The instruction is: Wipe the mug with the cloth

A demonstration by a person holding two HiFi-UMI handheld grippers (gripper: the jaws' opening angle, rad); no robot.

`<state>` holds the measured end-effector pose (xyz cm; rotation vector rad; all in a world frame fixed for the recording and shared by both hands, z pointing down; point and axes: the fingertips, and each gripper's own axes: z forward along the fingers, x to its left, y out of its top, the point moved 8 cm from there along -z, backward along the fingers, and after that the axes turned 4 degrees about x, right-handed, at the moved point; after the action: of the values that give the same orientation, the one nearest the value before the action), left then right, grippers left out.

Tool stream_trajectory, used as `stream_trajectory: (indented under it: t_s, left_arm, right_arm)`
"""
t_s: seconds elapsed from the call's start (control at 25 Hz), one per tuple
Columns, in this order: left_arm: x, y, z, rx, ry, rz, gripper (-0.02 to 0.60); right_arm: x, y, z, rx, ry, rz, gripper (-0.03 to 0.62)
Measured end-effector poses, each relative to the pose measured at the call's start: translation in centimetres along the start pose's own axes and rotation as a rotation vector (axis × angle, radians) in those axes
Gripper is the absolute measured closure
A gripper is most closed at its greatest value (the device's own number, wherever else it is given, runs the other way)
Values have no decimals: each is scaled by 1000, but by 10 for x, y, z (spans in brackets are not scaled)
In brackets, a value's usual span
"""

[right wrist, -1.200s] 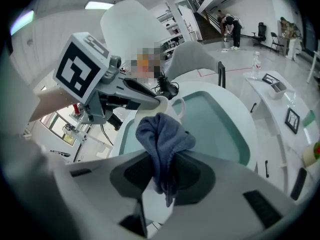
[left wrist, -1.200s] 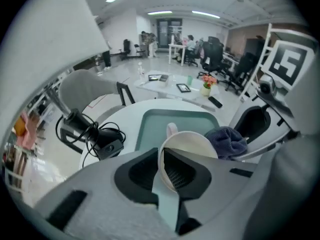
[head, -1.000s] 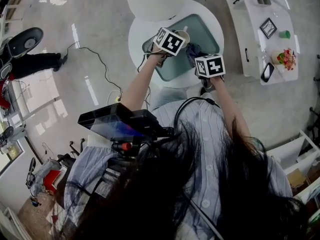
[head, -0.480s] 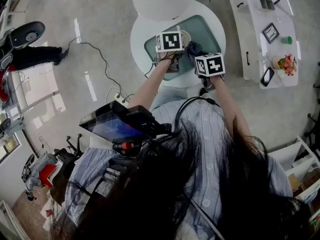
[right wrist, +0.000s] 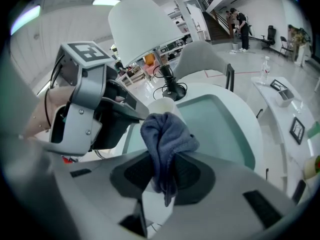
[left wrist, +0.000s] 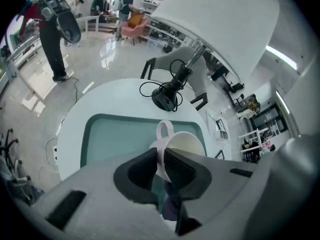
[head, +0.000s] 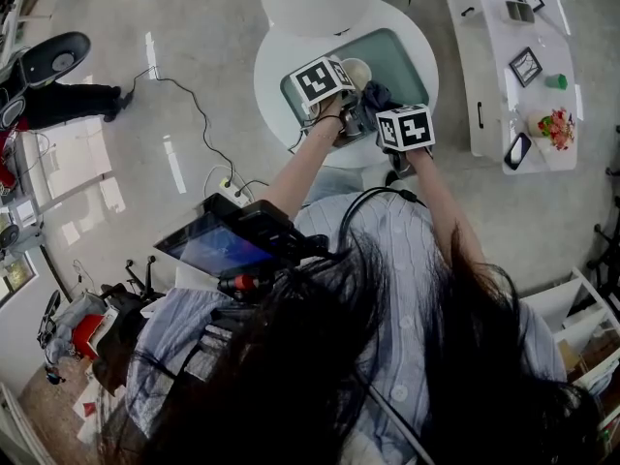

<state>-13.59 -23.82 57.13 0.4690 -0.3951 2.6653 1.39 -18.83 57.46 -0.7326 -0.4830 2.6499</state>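
Your mug (left wrist: 187,145) looks like glazed ceramic: cream, glossy, smooth all over. The cloth (right wrist: 167,134) is the opposite, a soft, fuzzy, matt blue-grey fabric, kinda microfibre-looking. Your left tool (left wrist: 161,159) and right tool (right wrist: 165,174) both look like matt grey plastic, with matt black pads (left wrist: 140,171). The bench (head: 265,70) is smooth white with a slight sheen, and the teal tray (left wrist: 115,134) on it is smooth and fairly matt. The lampshade (right wrist: 137,24) is plain matt white. The floor (head: 223,27) is polished and full of reflections.
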Motion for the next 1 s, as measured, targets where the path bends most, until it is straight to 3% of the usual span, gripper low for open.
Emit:
stream_trajectory:
  t_s: [0.16,0.36,0.44,0.68,1.0]
  left_arm:
    - [3,-8,-2,-14,1,-117,531]
    - [4,-17,-1,8,-48,-325,531]
    - [4,-18,0,15,-63,-350,531]
    - [4,-26,-7,5,-70,-255,531]
    - [2,-16,0,58,-97,-111,529]
  right_arm:
    - [2,-1,-2,5,-7,-6,496]
    - [4,-5,1,9,5,-10,496]
    - [5,-7,2,8,12,-2,496]
    - [16,-19,-6,17,14,-26,496]
    - [11,-17,-2,19,22,-29,496]
